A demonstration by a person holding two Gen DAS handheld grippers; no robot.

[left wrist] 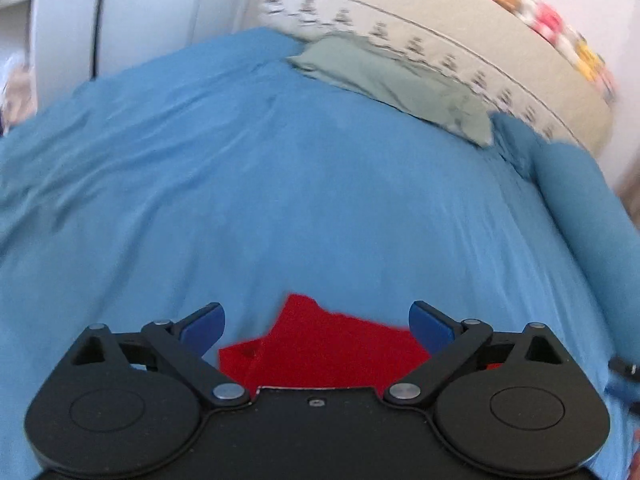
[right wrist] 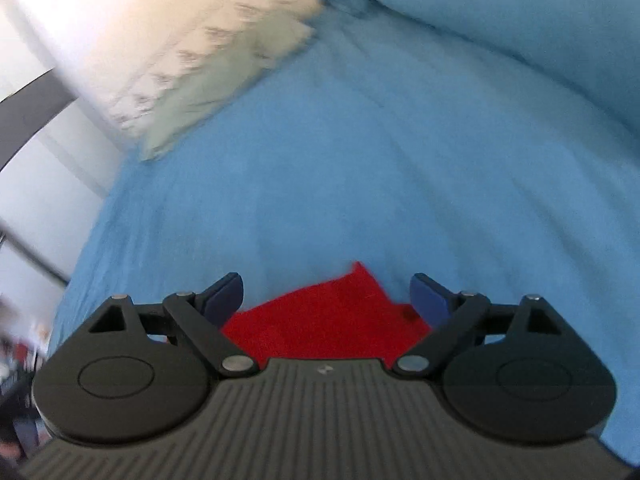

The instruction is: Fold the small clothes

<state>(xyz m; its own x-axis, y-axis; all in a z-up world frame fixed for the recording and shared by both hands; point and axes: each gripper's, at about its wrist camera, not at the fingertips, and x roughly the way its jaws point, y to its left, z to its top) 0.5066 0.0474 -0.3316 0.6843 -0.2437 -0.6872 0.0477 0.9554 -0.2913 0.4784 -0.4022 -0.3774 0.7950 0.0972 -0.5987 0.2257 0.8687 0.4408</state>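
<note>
Red cloth (left wrist: pixel 320 344) lies on the blue bedspread (left wrist: pixel 300 200), right under both pairs of tongs, and neither pair has hold of it. The left tongs (left wrist: pixel 317 326) stand spread wide, blue pads out to either side with the cloth between and below them, nothing pinched. The right tongs (right wrist: pixel 327 295) are likewise released, the jaws apart over another part of the same red piece.

From where I stand, the step in hand looks like a pause between one fold and the next, or the finish of a fold; I cannot say which. To do it well, I judge each pair of tongs should come down on a clear corner or edge and not the middle, nip only the top layer meant to travel, and both should lift together so the cloth does not skew. The bedspread is soft and rumpled, so a low nip could gather blue fabric along with the red.

The cloth itself is small, bright red and matte, seemingly thick, soft stuff. In the left wrist view it shows a pointed corner aimed away from the tongs and a stepped edge at the lower left, which suggests layers already stacked. In the right wrist view a single corner peaks upward. Most of it hides beneath the tongs' bodies, so its full outline cannot be told. A pale green cloth (left wrist: pixel 384 80) lies well apart near the cream bedding (left wrist: pixel 460 32).
</note>
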